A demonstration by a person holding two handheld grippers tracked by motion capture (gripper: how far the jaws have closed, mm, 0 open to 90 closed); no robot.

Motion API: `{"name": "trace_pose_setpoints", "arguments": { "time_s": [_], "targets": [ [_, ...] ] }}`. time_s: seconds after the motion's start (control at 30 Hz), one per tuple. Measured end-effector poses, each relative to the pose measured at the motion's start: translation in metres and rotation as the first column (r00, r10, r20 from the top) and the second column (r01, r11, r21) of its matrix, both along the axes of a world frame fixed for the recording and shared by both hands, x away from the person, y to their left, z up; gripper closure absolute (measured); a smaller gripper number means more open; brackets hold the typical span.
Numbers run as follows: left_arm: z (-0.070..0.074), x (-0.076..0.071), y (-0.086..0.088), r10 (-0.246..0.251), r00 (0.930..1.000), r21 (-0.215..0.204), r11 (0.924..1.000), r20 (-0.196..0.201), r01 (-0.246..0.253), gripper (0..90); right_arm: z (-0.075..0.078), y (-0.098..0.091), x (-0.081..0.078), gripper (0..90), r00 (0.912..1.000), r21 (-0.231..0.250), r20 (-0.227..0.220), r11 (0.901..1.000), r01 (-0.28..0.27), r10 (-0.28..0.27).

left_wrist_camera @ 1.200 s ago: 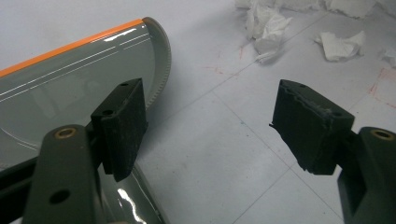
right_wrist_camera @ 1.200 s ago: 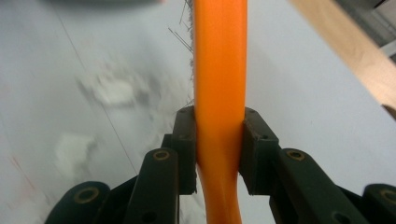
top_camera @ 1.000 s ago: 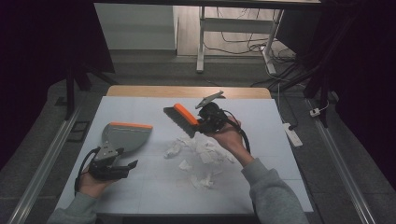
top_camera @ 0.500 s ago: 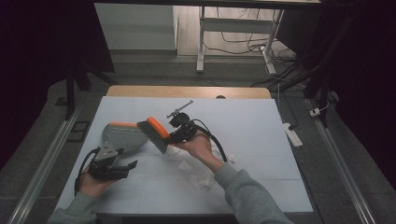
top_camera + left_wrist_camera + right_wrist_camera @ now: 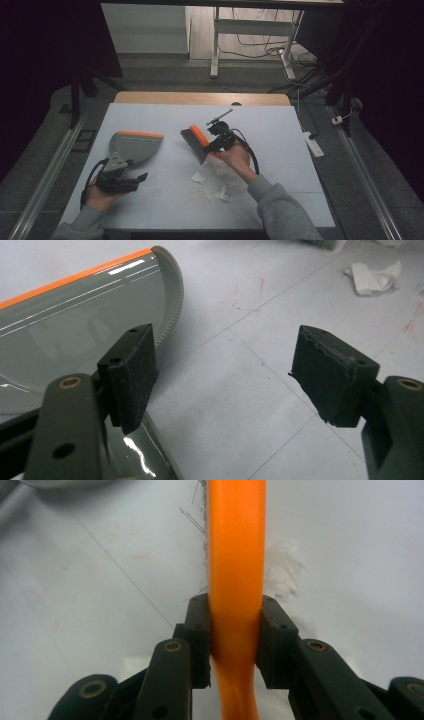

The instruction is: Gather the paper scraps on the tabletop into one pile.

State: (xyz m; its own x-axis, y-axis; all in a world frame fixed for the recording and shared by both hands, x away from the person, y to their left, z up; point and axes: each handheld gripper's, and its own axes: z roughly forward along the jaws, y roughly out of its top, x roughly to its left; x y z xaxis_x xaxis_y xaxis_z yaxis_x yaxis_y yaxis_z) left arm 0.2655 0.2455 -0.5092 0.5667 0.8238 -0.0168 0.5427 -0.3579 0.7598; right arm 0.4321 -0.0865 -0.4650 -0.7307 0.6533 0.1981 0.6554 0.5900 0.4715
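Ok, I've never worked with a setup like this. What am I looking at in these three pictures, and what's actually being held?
There is no robot arm here: a person stands at a table with a hand-held two-jaw gripper in each hand.

The high view looks down from above the person's side. The other two pictures come from cameras riding on the grippers, looking along their black jaws.

The right gripper is shut on the orange handle of a brush, whose dark bristles point toward the dustpan. Crumpled white paper scraps lie on the table near that hand.

The left gripper has its jaws open with nothing between them. It sits at the handle end of a grey dustpan with an orange edge; whether it touches the pan I cannot tell.
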Motion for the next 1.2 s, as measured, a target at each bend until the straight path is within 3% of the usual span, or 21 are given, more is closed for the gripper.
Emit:
{"name": "trace_pose_setpoints", "arguments": {
  "time_s": [0.13, 0.27, 0.4, 0.53, 0.7, 0.83, 1.0, 1.07, 1.13, 1.2],
  "targets": [
    [0.0, 0.0, 0.0, -0.002, 1.0, 0.005, 1.0, -0.002, 0.002, 27.0, 0.023, -0.006, -0.011, 70.8, 0.9973, 0.043, 0.068, 0.9986, -0.031, 0.028],
    [0.0, -0.001, 0.001, 0.001, 1.0, 0.002, 1.0, 0.002, -0.001, 26.9, 0.046, -0.006, -0.023, 70.8, 0.9874, 0.076, 0.143, 0.9939, -0.08, 0.068],
    [0.0, -0.001, 0.001, 0.003, 1.0, 0.001, 1.0, 0.002, -0.003, 26.9, 0.059, -0.009, -0.031, 70.8, 0.9807, 0.092, 0.177, 0.9906, -0.102, 0.084],
    [0.0, 0.0, 0.001, 0.005, 1.0, 0.001, 1.0, 0.003, -0.005, 26.9, 0.061, -0.012, -0.04, 70.8, 0.9786, 0.088, 0.168, 0.987, -0.135, 0.118],
    [0.0, -0.001, 0.001, 0.005, 1.0, 0.001, 1.0, 0.005, -0.005, 26.9, 0.048, -0.009, -0.057, 70.8, 0.9734, 0.026, 0.117, 0.9791, -0.202, 0.197],
    [0.0, 0.0, 0.002, 0.008, 1.0, 0.0, 1.0, 0.0, -0.008, 26.9, 0.042, -0.003, -0.073, 70.8, 0.9583, -0.001, 0.099, 0.9631, -0.269, 0.268],
    [0.0, -0.001, 0.002, 0.01, 0.9999, -0.001, 1.0, 0.003, -0.01, 26.9, 0.038, -0.001, -0.093, 70.8, 0.9172, -0.077, 0.089, 0.9208, -0.382, 0.388],
    [0.0, 0.0, 0.002, 0.009, 1.0, 0.001, 1.0, 0.001, -0.009, 26.9, 0.038, -0.003, -0.1, 70.8, 0.9058, -0.097, 0.078, 0.9075, -0.409, 0.416],
    [0.0, 0.0, 0.001, 0.007, 1.0, 0.004, 1.0, 0.0, -0.007, 26.9, 0.037, -0.006, -0.106, 70.8, 0.9004, -0.124, 0.065, 0.8988, -0.42, 0.43],
    [0.0, 0.0, 0.001, 0.005, 1.0, 0.005, 1.0, 0.0, -0.005, 26.9, 0.036, -0.008, -0.11, 70.8, 0.9011, -0.144, 0.045, 0.8953, -0.421, 0.431]
  ]
}}
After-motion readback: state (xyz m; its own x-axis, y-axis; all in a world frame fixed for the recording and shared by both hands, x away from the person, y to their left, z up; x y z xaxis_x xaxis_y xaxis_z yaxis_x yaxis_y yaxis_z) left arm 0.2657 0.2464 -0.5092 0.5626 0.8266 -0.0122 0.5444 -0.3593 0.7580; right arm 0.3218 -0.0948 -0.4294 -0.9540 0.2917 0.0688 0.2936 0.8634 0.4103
